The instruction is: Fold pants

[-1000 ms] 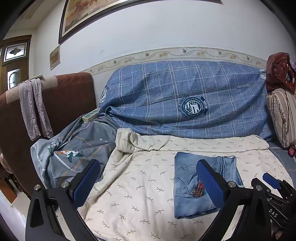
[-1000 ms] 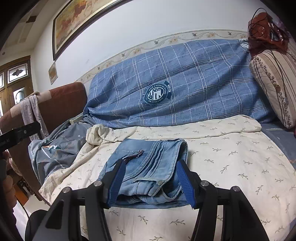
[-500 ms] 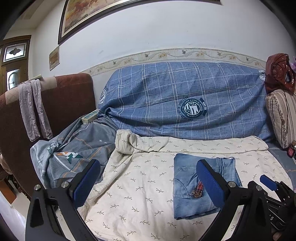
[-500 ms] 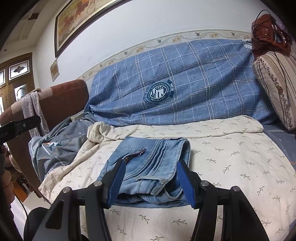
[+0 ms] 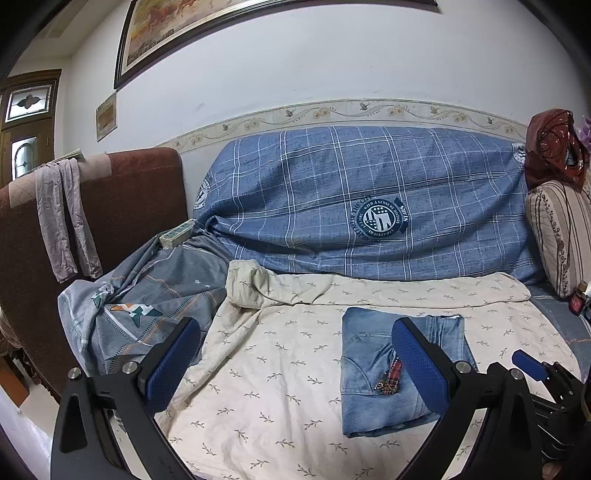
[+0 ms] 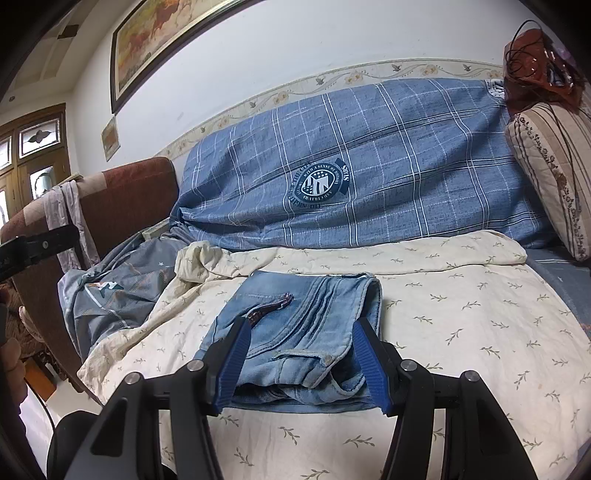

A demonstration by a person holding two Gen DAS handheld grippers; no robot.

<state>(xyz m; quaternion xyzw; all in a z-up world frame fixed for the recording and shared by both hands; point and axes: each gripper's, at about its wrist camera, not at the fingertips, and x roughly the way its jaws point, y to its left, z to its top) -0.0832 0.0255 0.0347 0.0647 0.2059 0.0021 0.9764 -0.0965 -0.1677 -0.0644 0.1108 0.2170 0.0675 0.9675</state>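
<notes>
Two grippers are ours here, and between the earlier frames and this one almost nothing has changed: our left gripper (image 5: pixel 295 363) still hangs with its jaws spread wide and nothing between them, and our right gripper (image 6: pixel 303 360) still keeps its jaws released on either side of the near end of the folded jeans (image 6: pixel 301 332), neither blue pad pressing on the denim. The views have drifted only a little.

The jeans lie folded into a compact rectangle on the cream leaf-print sheet (image 6: pixel 461 332), with a small dark red tartan trinket (image 6: pixel 269 308) resting on top. From the left wrist the same jeans (image 5: pixel 373 373) sit right of centre on that sheet (image 5: pixel 266 376), partly behind the right-hand pad, the trinket (image 5: pixel 391 376) near their middle.

To the left of the sheet a grey patterned cover (image 5: pixel 147 302) is bunched up. Behind it all a blue plaid blanket (image 5: pixel 362 199) with a round crest drapes the sofa back. Further left stands a brown armchair (image 5: pixel 140 192) with a pale garment (image 5: pixel 66 214) hung over it; at the right, a striped cushion (image 5: pixel 557 236) stands. On the white wall above hangs a framed painting (image 5: pixel 207 26).
</notes>
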